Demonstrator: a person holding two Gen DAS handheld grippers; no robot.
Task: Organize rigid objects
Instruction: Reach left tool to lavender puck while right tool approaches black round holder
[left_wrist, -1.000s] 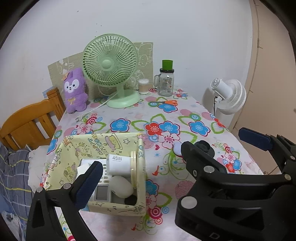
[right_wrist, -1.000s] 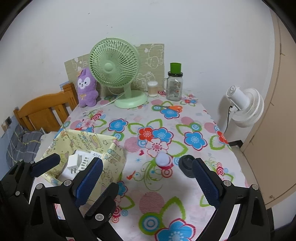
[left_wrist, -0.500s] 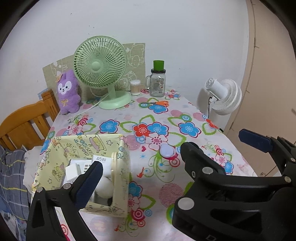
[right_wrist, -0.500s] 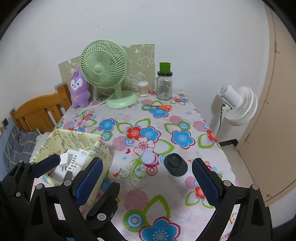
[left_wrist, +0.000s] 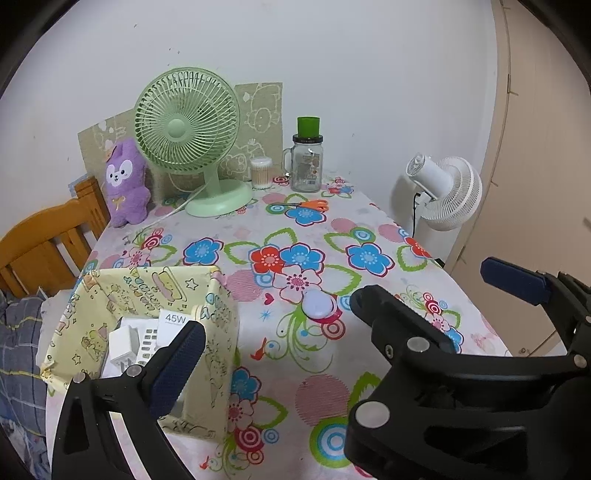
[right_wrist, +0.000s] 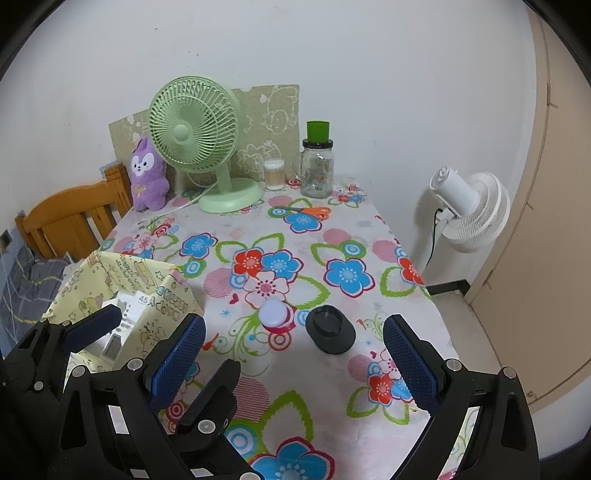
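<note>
Change: I've pulled both rigs back from the box (left_wrist: 155, 295).
Hand-held grippers: left (left_wrist: 343, 306) and right (right_wrist: 291, 354) gape empty.
Left out: 2 pieces, pale disc (right_wrist: 272, 312) and black cap (right_wrist: 330, 328), on the surface (right_wrist: 295, 369).

Even indoor light, soft shadows, strong fisheye edge warp.

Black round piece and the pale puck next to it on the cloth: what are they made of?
Black round piece: looks like matte moulded plastic or rubber, dull with no glare. Pale puck: probably smooth plastic, soft even sheen on its lilac-white top. Neither is certain from looks alone.
</note>
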